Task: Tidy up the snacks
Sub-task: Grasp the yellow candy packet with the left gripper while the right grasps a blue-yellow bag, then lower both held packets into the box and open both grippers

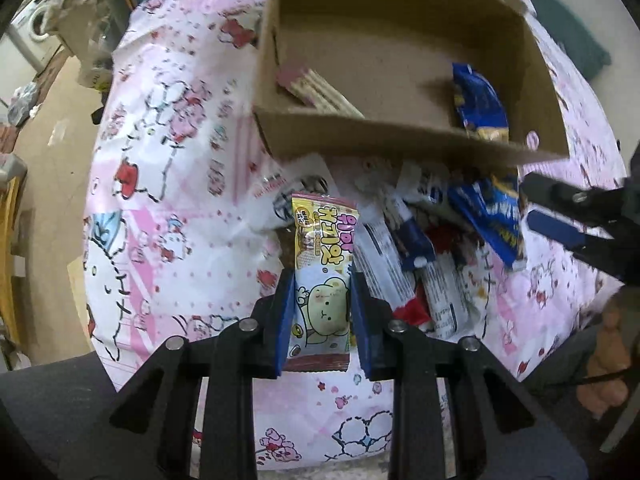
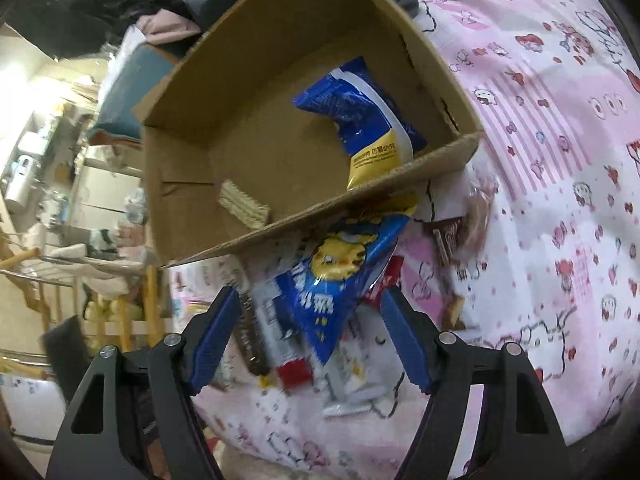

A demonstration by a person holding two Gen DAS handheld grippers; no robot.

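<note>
My left gripper (image 1: 322,280) is shut on a yellow snack packet (image 1: 324,240) with a green bear on it, one blue pad pressing each long side. It lies on the pink cloth at the left of a snack pile (image 1: 420,264). My right gripper (image 2: 309,294) is open, its pads standing apart on either side of a blue and yellow bag (image 2: 332,280) in that pile. The left wrist view shows the right gripper (image 1: 528,200) at the right beside the same bag (image 1: 492,216). Behind the pile, the cardboard box (image 1: 400,140) (image 2: 320,216) holds a blue bag (image 2: 368,120) and a wafer pack (image 2: 244,202).
A pink cartoon-print cloth (image 1: 168,200) covers the surface under everything. A brown wrapper (image 2: 452,236) lies to the right of the pile. A person's hand (image 1: 608,360) shows at the far right. Left of the cloth are bare floor (image 1: 52,152) and wooden furniture (image 2: 120,312).
</note>
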